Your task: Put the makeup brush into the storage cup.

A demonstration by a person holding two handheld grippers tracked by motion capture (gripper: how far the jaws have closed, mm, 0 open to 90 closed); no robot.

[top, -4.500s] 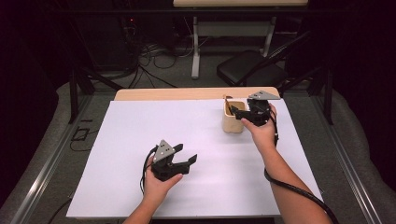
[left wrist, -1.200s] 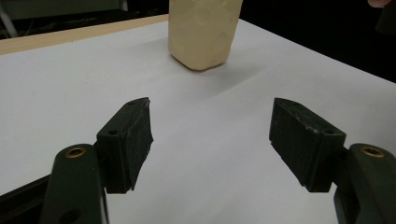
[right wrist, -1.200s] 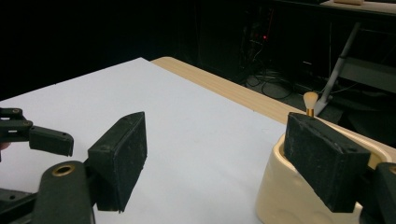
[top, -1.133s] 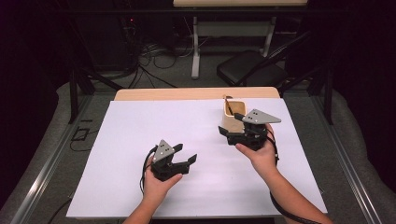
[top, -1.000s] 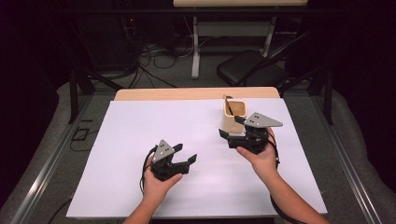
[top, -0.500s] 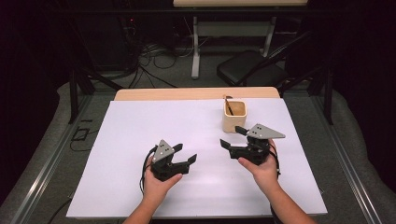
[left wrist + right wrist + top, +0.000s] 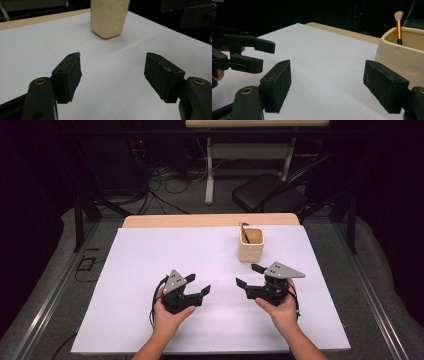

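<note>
Both hand-held grippers sit low over the white sheet (image 7: 150, 270), jaws spread wide and holding nothing — the right gripper (image 7: 248, 276) just short of the cream cup (image 7: 250, 245), the left gripper (image 7: 199, 284) off to its side, near but apart. Ahead of the right gripper and a little to its outer side, the cup stands upright on the sheet with a makeup brush (image 7: 398, 24) leaning inside it, pale bristles up above a gold ferrule and dark handle. By my judgement the brush is already stowed and the sensible thing now is to keep both tools clear of the cup: move flat and slow, no sideways swing that could clip the wall and tip it. That cup looks like matte ceramic — squarish, soft-cornered, faintly dimpled on its faces. Gripper pads (image 7: 277, 85) are black, blocky and slightly gritty, worn at the edges. Beyond the paper, a strip of light wooden tabletop (image 7: 200, 220) shows.
</note>
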